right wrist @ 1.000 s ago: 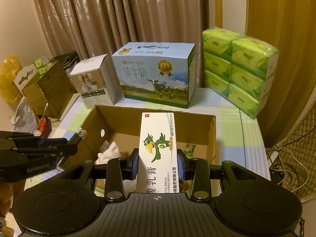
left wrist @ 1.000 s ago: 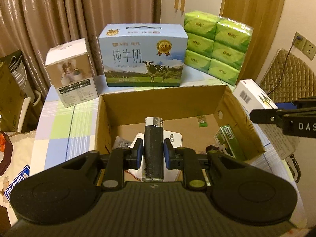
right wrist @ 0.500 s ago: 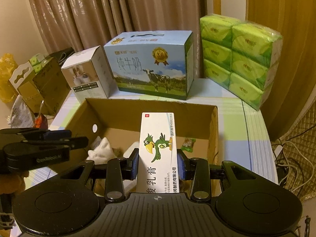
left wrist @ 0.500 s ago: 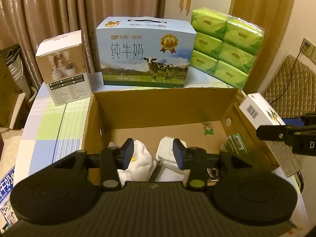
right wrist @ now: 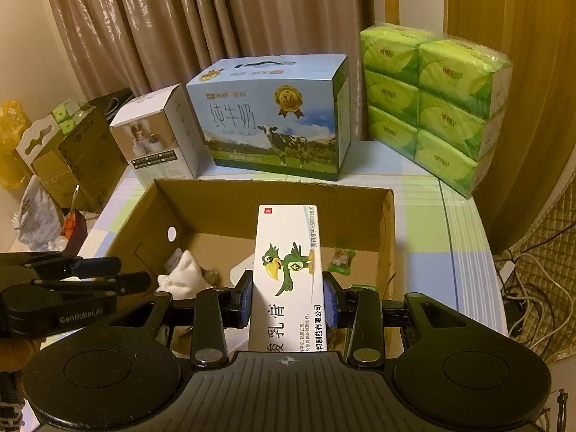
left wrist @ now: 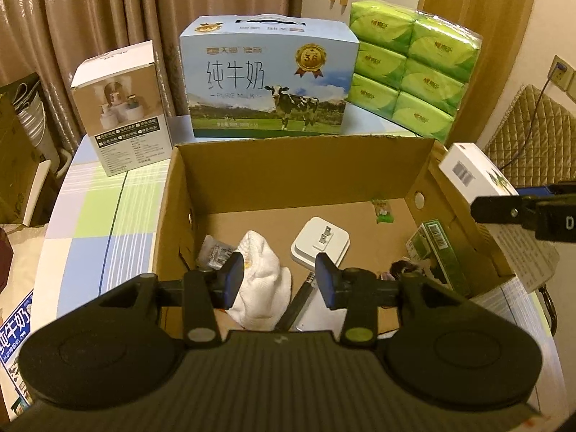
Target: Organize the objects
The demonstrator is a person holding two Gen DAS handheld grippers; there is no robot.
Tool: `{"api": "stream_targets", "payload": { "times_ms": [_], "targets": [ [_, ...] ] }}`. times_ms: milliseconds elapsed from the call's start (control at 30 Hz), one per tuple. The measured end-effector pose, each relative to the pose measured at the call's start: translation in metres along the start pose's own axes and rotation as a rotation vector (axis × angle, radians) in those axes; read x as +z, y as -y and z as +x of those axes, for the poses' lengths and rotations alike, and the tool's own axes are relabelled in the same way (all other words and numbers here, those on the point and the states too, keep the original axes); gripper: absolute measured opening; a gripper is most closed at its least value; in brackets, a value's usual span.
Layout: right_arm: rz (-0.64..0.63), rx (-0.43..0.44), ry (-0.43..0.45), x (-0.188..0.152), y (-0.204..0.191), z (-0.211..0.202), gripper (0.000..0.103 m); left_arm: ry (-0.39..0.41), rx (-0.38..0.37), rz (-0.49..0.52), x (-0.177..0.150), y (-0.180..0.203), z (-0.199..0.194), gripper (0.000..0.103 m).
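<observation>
Hovering over cardboard box [left wrist: 302, 165]: left gripper [left wrist: 275, 280] empty, jaws apart; right gripper [right wrist: 288, 297] clamping ointment carton [right wrist: 288, 270].

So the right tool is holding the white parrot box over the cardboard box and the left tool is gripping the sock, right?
Not quite. The left wrist view shows the left tool open and empty above the sock. The right tool does hold the parrot box over the cardboard box.

a white ointment box [right wrist: 288, 273] printed with a green bird is held upright over the open cardboard box [right wrist: 273, 194]; a white sock [left wrist: 259, 270] and white charger [left wrist: 320, 243] are seen inside
</observation>
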State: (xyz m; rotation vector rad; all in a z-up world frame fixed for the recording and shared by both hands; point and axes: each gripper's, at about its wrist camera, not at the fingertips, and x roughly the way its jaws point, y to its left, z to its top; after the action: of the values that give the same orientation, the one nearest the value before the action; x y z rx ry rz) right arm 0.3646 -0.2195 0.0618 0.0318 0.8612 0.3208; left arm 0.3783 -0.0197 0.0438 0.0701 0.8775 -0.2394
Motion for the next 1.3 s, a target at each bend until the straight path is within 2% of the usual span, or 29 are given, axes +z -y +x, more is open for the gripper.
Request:
{"api": "stream_targets", "payload": {
  "times_ms": [400,600,633,667,700,767,967,1100,1300],
  "targets": [
    [0.004,0.0,0.0,0.004,-0.002,0.01,0.035,-0.004,-0.003,0.008,-0.001,-0.001,0.002,0.038],
    [0.034,0.005,0.042,0.011,0.0,0.015,0.035,-0.003,-0.002,0.006,-0.001,-0.002,0.004,0.039],
    [0.049,0.027,0.066,0.012,0.003,0.016,0.04,-0.003,-0.002,0.005,-0.001,-0.002,0.004,0.039],
    [0.063,0.053,0.085,0.014,0.006,0.016,0.05,-0.003,-0.002,0.005,-0.002,-0.003,0.005,0.039],
    [0.079,0.063,0.094,0.016,0.008,0.017,0.07,-0.004,-0.001,0.003,-0.002,-0.003,0.006,0.04],
    [0.098,0.052,0.125,0.016,0.012,0.012,0.073,-0.003,-0.001,0.001,-0.004,-0.004,0.006,0.041],
    [0.08,0.016,0.115,0.006,0.017,0.005,0.073,0.006,0.004,0.009,-0.011,0.0,0.003,0.053],
    [0.08,0.008,0.076,-0.006,0.02,0.002,0.074,0.02,0.0,0.023,-0.016,0.007,-0.006,0.068],
    [0.09,0.009,0.042,-0.03,0.021,-0.017,0.087,0.057,0.011,0.038,-0.025,0.018,-0.033,0.09]
  ]
}}
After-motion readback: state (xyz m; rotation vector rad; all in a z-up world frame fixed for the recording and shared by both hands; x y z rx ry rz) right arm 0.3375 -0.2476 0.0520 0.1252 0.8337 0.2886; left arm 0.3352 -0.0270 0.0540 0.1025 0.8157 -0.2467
